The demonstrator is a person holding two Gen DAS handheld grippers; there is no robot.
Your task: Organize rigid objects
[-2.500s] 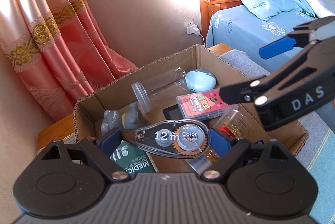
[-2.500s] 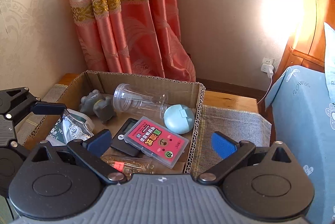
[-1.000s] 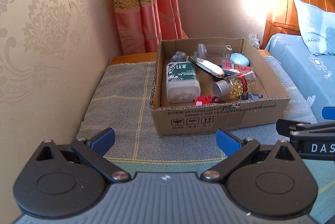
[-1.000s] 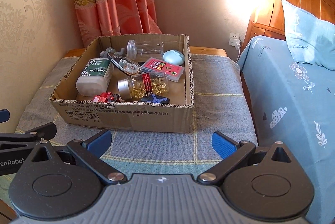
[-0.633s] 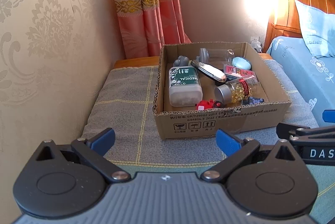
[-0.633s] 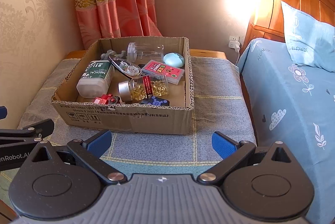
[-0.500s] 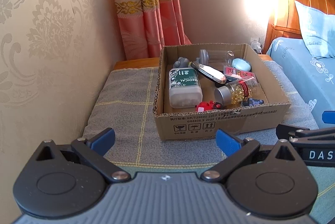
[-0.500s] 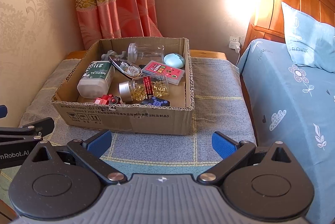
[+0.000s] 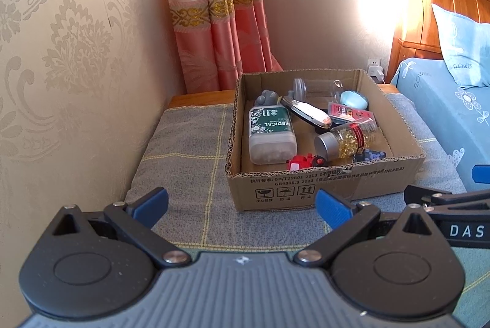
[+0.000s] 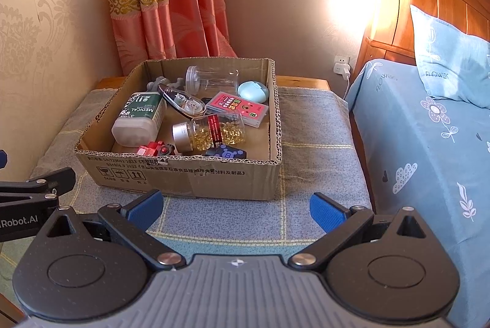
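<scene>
A cardboard box [image 9: 309, 187] [image 10: 183, 174] stands on a grey checked cloth. In it lie a green "MEDICAL" swab bottle [image 9: 271, 131] [image 10: 141, 118], a clear correction tape dispenser [image 9: 307, 113] [image 10: 183, 102], a jar of yellow capsules [image 9: 346, 138] [image 10: 211, 133], a pink card case [image 10: 237, 107], a pale blue round case [image 10: 252, 90], a clear jar [image 10: 211, 78], a grey figure [image 9: 268, 97] and a red toy [image 9: 303, 161]. My left gripper [image 9: 242, 204] and right gripper [image 10: 235, 207] are open and empty, held back in front of the box.
A bed with blue sheets [image 10: 428, 119] and a wooden headboard [image 10: 428, 0] lies on the right. A patterned wall [image 9: 61, 82] is on the left, pink curtains [image 10: 165, 6] behind the box. A wall socket with a charger [image 10: 341, 67] is by the bed.
2.5 s ago my left gripper held the correction tape over the box. It has let it go into the box, and both grippers have drawn back, open and empty.
</scene>
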